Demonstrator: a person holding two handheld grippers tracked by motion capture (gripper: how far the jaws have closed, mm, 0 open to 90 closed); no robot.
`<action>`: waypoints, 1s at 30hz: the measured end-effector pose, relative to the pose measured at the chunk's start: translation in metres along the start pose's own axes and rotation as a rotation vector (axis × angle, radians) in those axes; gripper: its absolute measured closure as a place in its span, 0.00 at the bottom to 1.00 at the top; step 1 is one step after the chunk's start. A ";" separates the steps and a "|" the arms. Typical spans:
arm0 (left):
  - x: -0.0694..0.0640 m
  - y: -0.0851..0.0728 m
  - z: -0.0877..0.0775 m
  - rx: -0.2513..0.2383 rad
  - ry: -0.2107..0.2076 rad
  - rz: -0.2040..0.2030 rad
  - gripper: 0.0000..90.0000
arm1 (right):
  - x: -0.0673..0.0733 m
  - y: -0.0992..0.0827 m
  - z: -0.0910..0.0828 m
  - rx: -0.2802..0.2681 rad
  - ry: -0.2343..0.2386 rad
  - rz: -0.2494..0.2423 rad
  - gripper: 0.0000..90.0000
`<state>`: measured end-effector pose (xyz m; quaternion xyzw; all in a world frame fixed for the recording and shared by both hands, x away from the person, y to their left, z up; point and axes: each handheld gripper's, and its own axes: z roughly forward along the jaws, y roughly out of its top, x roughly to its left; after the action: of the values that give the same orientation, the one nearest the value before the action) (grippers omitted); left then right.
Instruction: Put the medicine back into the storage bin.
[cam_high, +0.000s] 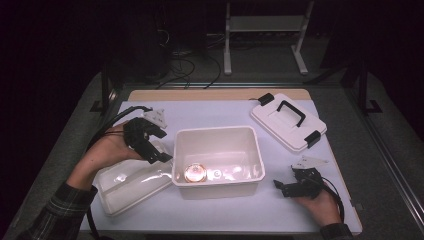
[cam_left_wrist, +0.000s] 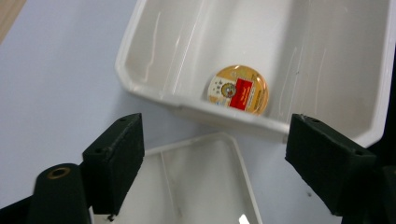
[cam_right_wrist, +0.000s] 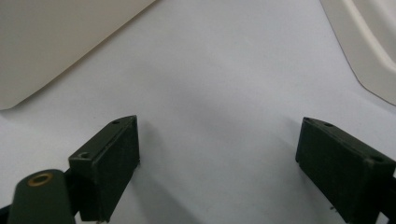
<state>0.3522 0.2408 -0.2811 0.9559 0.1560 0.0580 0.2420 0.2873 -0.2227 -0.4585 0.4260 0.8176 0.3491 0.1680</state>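
White plastic makes up the open bin (cam_high: 218, 159) at the middle of the table (cam_high: 210, 112), which is covered in a pale sheet. On the bin floor, toward its 7 o'clock corner, lies a round amber-lidded container (cam_high: 195, 173) with a red and white label, seen also in the left gripper view (cam_left_wrist: 238, 89). Just beside the bin at 9 o'clock rests a shallow white tray (cam_high: 131, 185), tilted, with its inner side up. At 2 o'clock, well apart from the bin, sits a white lid (cam_high: 287, 120) with a black handle and black clips. The left tool (cam_high: 157, 150) hangs above the tray near the bin's rim, jaws spread wide and holding nothing. The right tool (cam_high: 278, 186) rests low over the sheet at 4 o'clock, jaws likewise wide with bare sheet between them.
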 end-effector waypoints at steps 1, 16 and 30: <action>0.001 -0.004 -0.001 0.001 0.005 -0.012 0.22 | 0.000 0.000 0.000 0.000 0.000 0.000 0.14; 0.014 -0.076 -0.007 -0.006 0.067 -0.158 0.46 | 0.000 0.000 0.000 -0.001 0.001 0.001 0.14; 0.013 -0.134 0.009 0.015 0.084 -0.277 0.57 | 0.000 0.000 0.000 -0.002 0.001 0.000 0.14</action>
<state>0.3303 0.3529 -0.3535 0.9238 0.2969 0.0630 0.2336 0.2873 -0.2228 -0.4588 0.4256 0.8172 0.3502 0.1681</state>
